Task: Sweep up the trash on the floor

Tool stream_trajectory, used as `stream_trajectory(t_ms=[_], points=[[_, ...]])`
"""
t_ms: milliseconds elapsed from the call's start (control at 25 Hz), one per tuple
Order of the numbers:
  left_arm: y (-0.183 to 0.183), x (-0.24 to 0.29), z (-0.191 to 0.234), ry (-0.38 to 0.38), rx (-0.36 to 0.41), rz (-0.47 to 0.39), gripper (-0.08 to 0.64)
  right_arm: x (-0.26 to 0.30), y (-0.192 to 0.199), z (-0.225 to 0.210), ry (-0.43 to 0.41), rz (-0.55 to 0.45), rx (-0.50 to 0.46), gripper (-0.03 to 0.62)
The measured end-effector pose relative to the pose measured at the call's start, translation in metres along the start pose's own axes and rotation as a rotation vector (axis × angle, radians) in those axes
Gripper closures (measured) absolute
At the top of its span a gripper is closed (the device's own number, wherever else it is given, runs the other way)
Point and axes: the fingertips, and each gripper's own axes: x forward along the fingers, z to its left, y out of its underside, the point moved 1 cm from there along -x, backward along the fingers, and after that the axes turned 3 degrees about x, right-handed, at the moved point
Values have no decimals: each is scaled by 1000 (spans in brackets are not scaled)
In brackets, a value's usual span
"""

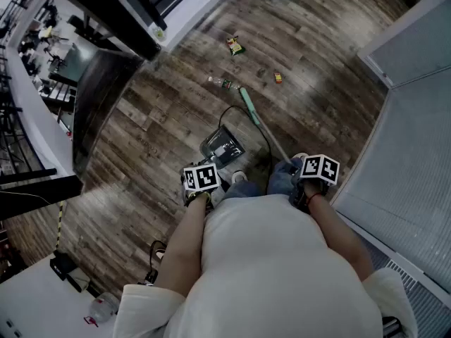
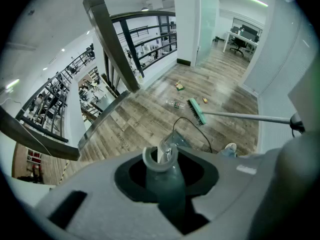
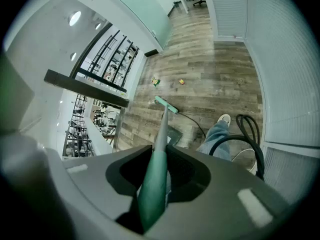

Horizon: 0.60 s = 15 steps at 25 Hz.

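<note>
**Q:** Tool status?
**A:** The right gripper (image 3: 156,176) is clamped on the broom (image 3: 161,129). The left gripper (image 2: 162,176) is clamped on the dustpan (image 1: 222,148) handle.

**Q:** Trash bearing?
**A:** The broom's long axis runs far-left from the right gripper. The broom head (image 1: 248,103) lies just beside the bottle (image 1: 222,83). The wrapper (image 1: 235,46) and orange scrap (image 1: 278,77) lie farther out. The dustpan sits nearer, so the stroke likely pulls nearward.

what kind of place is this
Likely an upper floor of an office or lab building: a black railing overlooks crowded workbenches below, a desk with an office chair stands down the hall, and the floor is wood plank.
</note>
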Motion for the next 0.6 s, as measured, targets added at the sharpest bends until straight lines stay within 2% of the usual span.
stream_trajectory(t_ms=[600], points=[[-4, 4, 0, -1, -3, -6, 466, 4, -3, -1, 19, 5, -35, 497]])
